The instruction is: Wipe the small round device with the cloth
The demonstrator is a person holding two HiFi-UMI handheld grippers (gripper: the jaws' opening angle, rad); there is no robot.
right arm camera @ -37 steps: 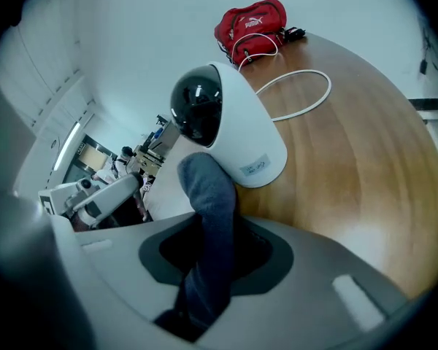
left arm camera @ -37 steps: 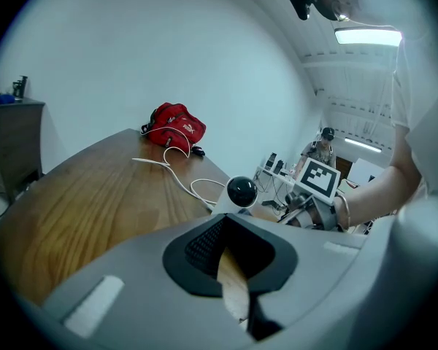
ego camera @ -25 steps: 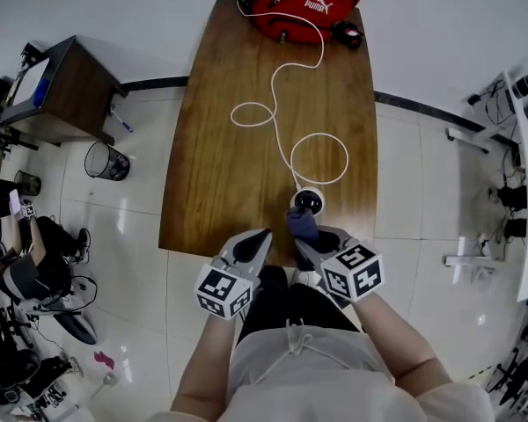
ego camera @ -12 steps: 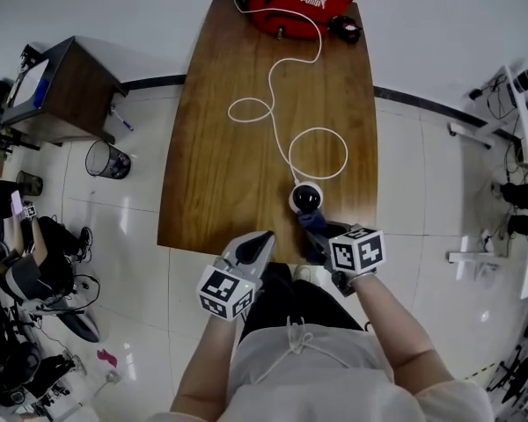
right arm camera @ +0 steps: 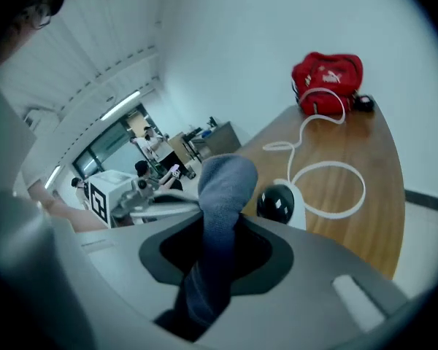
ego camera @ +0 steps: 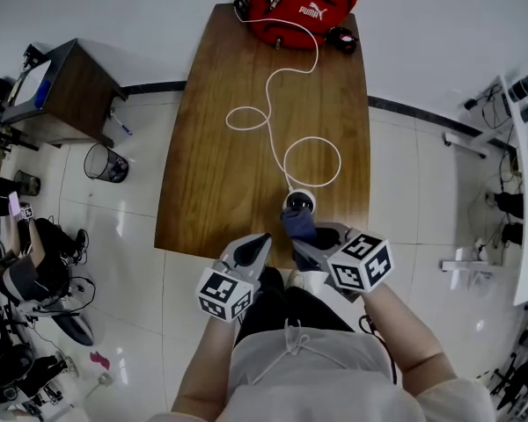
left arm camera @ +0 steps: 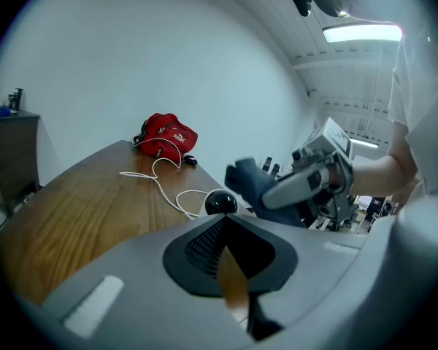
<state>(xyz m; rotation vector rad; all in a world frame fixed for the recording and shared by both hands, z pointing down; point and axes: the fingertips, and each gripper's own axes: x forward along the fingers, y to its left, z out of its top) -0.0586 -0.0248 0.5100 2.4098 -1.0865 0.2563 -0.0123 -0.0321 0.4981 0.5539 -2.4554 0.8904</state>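
The small round device [ego camera: 299, 202], a white base with a black dome, stands near the table's front edge with a white cable [ego camera: 311, 161] running from it. My right gripper [ego camera: 304, 237] is shut on a blue-grey cloth [ego camera: 297, 223], whose bunched end hangs right at the device's near side; I cannot tell if it touches. The right gripper view shows the cloth [right arm camera: 223, 195] rising from the jaws just left of the device [right arm camera: 277, 204]. My left gripper [ego camera: 260, 239] is shut and empty at the table edge, left of the device [left arm camera: 221, 203].
A red bag [ego camera: 301, 5] lies at the far end of the wooden table [ego camera: 220, 148], with the cable looping toward it. A dark side cabinet [ego camera: 66, 90] and a waste bin [ego camera: 106, 162] stand on the floor at the left.
My right gripper with the cloth swung out to the right of the device half a second ago and has come back left to the device's near side. The left gripper has stayed put.
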